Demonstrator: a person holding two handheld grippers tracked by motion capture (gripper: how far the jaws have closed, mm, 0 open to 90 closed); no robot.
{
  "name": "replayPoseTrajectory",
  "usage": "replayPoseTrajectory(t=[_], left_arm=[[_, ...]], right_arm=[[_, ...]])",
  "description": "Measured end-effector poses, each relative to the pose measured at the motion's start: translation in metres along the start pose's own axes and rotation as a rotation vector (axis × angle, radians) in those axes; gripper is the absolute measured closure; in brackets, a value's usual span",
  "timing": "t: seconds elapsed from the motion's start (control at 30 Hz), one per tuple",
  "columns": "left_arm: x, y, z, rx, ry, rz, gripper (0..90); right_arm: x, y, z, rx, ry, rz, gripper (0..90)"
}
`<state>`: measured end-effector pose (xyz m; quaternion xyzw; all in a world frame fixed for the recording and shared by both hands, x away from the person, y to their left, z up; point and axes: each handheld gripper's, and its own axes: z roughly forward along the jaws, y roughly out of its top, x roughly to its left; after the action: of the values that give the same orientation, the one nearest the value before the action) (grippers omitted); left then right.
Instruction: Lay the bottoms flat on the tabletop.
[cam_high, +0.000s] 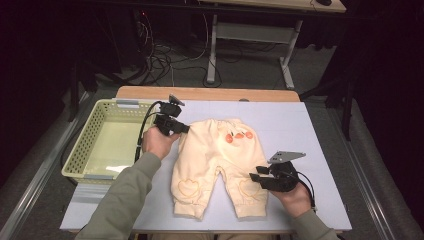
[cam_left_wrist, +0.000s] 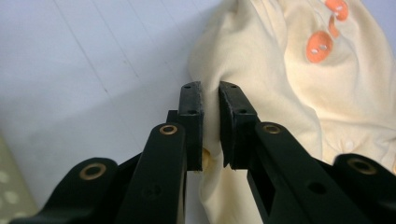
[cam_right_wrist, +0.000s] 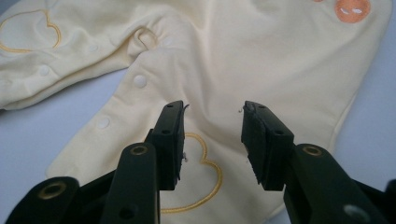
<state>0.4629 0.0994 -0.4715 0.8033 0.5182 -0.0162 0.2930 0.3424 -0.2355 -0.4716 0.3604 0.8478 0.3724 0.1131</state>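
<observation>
Gripping the trousers (cam_high: 215, 160) at the waist, the left gripper (cam_left_wrist: 211, 100) is clamped on cloth while the right gripper (cam_right_wrist: 212, 126) is held open over the leg beside the stitched heart (cam_right_wrist: 198, 175); closing on that leg is judged next.

The baby trousers (cam_high: 217, 165) lie flat on the bench (cam_high: 310, 130), waist toward the far edge and both legs toward the person. The basket (cam_high: 82, 150) sits on the bench to their left, just beside them. The left gripper (cam_high: 184, 128) is at the trousers' left waist corner, between basket and trousers. The right gripper (cam_high: 255, 176) rests over the right leg, near its cuff.
</observation>
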Motion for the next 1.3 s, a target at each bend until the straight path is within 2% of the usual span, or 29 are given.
replayPoseTrajectory(t=[0.07,0.27,0.33,0.37,0.47,0.57,0.67,0.73,0.83,0.93,1.07,1.27,1.3], left_arm=[[0.000,0.002,-0.007,-0.003,-0.001,0.009,78.1],[0.000,0.014,-0.036,-0.015,0.053,0.062,78.0],[0.001,0.017,-0.040,-0.021,0.059,0.063,76.1],[0.003,0.022,-0.047,-0.032,0.065,0.063,74.3],[0.005,0.026,-0.052,-0.039,0.077,0.067,68.1],[0.009,0.031,-0.054,-0.052,0.111,0.070,59.2],[0.017,0.031,-0.049,-0.043,0.115,0.041,54.6],[0.016,0.029,-0.044,-0.028,0.117,0.055,52.1],[0.009,0.024,-0.041,-0.035,0.102,0.082,51.8],[0.006,0.019,-0.039,-0.027,0.088,0.087,50.1],[-0.002,0.006,-0.035,-0.022,0.073,0.101,49.9],[-0.021,-0.025,-0.029,0.003,0.062,0.180,47.9],[-0.023,-0.029,-0.026,0.018,0.076,0.197,47.9]], right_arm=[[0.000,0.000,0.001,0.002,-0.001,0.001,59.6],[-0.001,-0.001,0.004,0.017,-0.010,0.000,59.4],[-0.001,-0.001,0.004,0.020,-0.013,-0.002,59.4],[-0.001,-0.001,0.004,0.021,-0.014,-0.003,59.4],[0.000,-0.001,0.005,0.022,-0.013,-0.002,59.3],[0.000,-0.001,0.006,0.025,-0.015,-0.007,59.3],[0.000,-0.001,0.006,0.031,-0.018,-0.007,59.0],[0.000,-0.001,0.006,0.031,-0.017,-0.007,58.6],[0.000,-0.001,0.007,0.032,-0.016,-0.005,58.4],[0.000,-0.001,0.008,0.034,-0.016,-0.005,58.4],[0.001,-0.001,0.007,0.033,-0.018,-0.005,58.4],[0.000,-0.001,0.008,0.039,-0.021,-0.003,56.4],[0.000,-0.001,0.008,0.042,-0.021,-0.003,56.4]])
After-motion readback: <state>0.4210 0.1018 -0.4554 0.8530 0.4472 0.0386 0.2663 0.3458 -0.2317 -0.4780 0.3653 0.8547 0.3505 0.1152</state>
